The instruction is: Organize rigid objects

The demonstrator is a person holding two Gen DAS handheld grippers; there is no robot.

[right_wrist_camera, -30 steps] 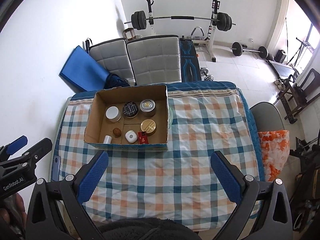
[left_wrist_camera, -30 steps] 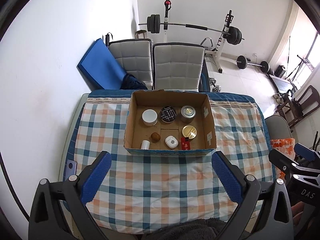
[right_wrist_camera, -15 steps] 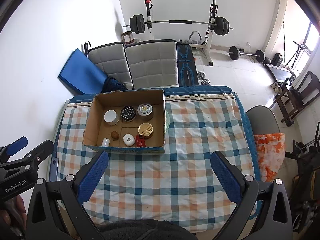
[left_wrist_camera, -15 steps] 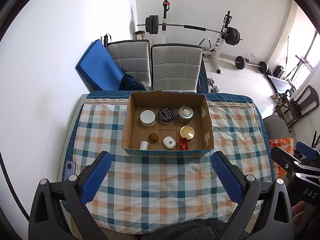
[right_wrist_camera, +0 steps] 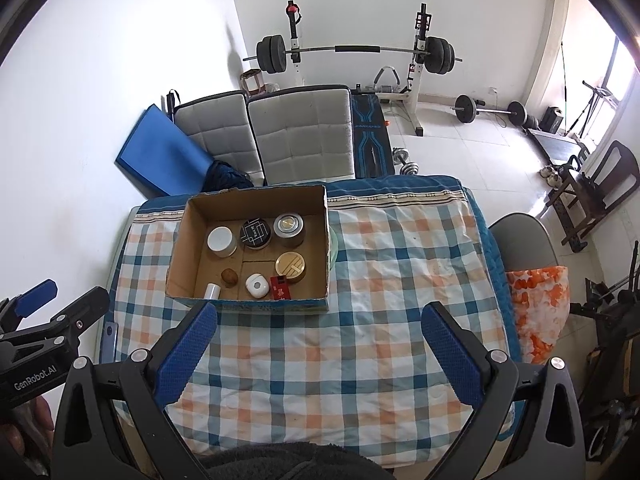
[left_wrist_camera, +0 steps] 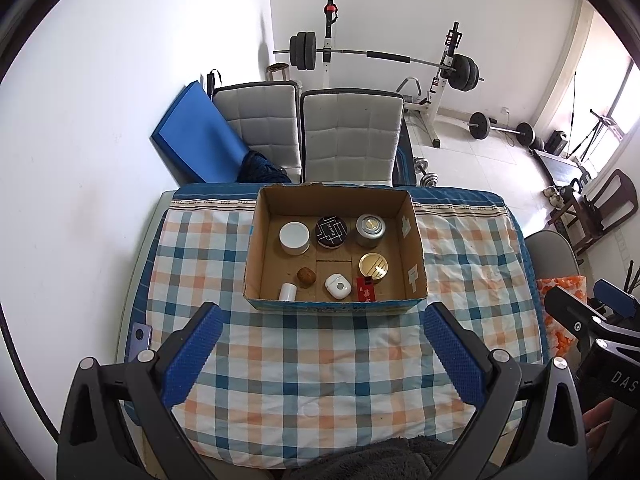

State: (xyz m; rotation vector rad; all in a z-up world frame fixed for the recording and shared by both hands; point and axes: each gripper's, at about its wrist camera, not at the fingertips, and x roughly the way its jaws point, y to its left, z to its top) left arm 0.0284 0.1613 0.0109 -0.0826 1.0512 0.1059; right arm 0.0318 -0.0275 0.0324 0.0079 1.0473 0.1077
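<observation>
Left claw [left_wrist_camera: 320, 344]: my fingers spread wide, holding nothing, now higher and farther back than a second ago.
Box [left_wrist_camera: 334, 304]: on the checked cloth [left_wrist_camera: 320, 360], all the jars and small things inside it.
Right claw [right_wrist_camera: 320, 344]: spread and empty too, also backing off.
Meaning: sorting looks finished.

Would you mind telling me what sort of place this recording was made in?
Most likely a room in a home, used for both dining and exercise: a table under a checked tablecloth with padded chairs, and behind them a barbell rack and loose dumbbells on the tiled floor.
</observation>
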